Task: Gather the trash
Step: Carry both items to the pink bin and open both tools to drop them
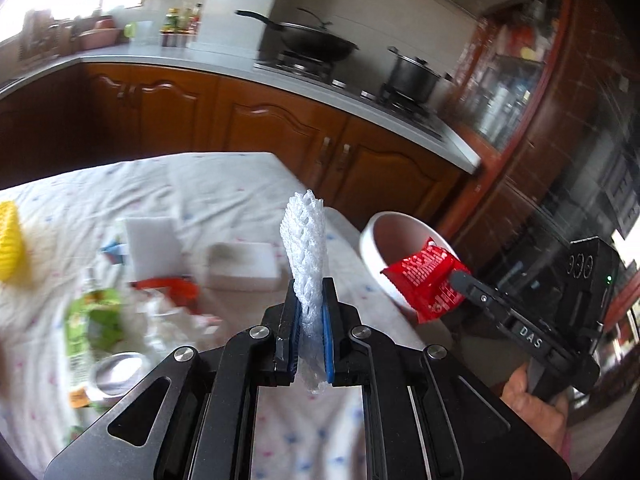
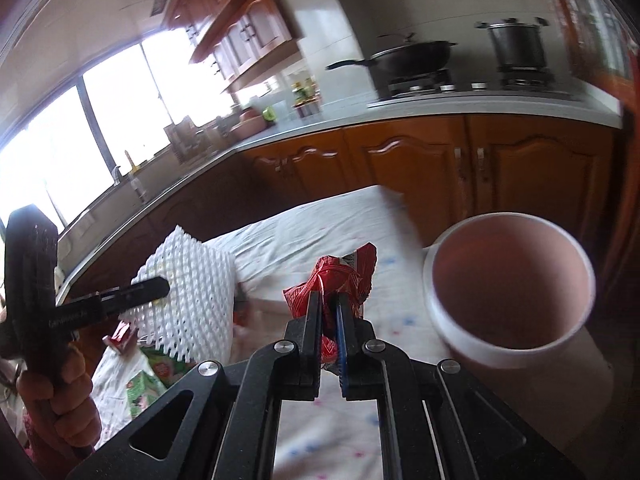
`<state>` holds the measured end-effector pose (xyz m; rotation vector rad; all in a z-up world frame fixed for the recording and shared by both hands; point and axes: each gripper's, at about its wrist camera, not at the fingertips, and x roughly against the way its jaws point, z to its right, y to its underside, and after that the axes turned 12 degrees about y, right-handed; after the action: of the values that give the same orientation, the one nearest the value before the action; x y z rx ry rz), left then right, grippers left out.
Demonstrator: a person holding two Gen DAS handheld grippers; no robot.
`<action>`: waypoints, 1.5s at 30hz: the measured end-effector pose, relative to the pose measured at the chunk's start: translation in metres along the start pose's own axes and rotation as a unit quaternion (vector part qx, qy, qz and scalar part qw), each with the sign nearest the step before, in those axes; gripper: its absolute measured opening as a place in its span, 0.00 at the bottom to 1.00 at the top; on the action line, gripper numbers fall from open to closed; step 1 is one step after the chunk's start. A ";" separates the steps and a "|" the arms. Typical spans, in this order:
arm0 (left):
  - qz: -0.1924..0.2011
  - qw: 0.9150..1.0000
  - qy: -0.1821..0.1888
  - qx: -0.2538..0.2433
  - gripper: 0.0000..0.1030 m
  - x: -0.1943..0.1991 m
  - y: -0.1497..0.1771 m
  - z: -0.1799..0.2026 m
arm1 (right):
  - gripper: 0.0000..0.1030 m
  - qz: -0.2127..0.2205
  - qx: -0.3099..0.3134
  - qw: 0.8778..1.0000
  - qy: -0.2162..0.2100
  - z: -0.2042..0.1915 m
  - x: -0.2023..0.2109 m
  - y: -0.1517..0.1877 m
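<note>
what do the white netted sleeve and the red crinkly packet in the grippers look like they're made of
White netted sleeve: probably soft foam mesh, matte, shown by its open diamond lattice and the way it squashes between the left gripper pads. Red crinkly packet: likely thin plastic or foil film, glossy, with sharp creases, printed text and highlights where the right gripper pinches it.
</note>
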<state>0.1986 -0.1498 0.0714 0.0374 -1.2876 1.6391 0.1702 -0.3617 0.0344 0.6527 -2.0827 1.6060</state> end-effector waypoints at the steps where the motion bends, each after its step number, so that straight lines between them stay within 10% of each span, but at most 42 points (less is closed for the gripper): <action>1: -0.003 1.000 0.005 -0.005 0.08 -0.006 -0.001 0.007 | 0.06 0.002 -0.005 1.000 0.007 0.007 0.002 -0.001; 19: -0.034 0.996 0.070 -0.042 0.08 -0.121 -0.053 0.081 | 0.06 0.013 -0.069 0.993 0.091 0.117 -0.001 -0.022; 37: -0.145 0.988 0.043 -0.034 0.08 -0.233 -0.038 0.076 | 0.07 -0.050 -0.064 0.989 0.127 0.152 -0.048 -0.026; 45: -0.156 0.987 0.030 -0.040 0.45 -0.238 -0.032 0.077 | 0.25 -0.074 -0.067 0.986 0.132 0.157 -0.061 -0.025</action>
<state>0.2987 -0.3678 -0.0056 0.1326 -1.2318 1.3122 0.2257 -0.5133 -0.0201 0.5056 -1.8833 1.3763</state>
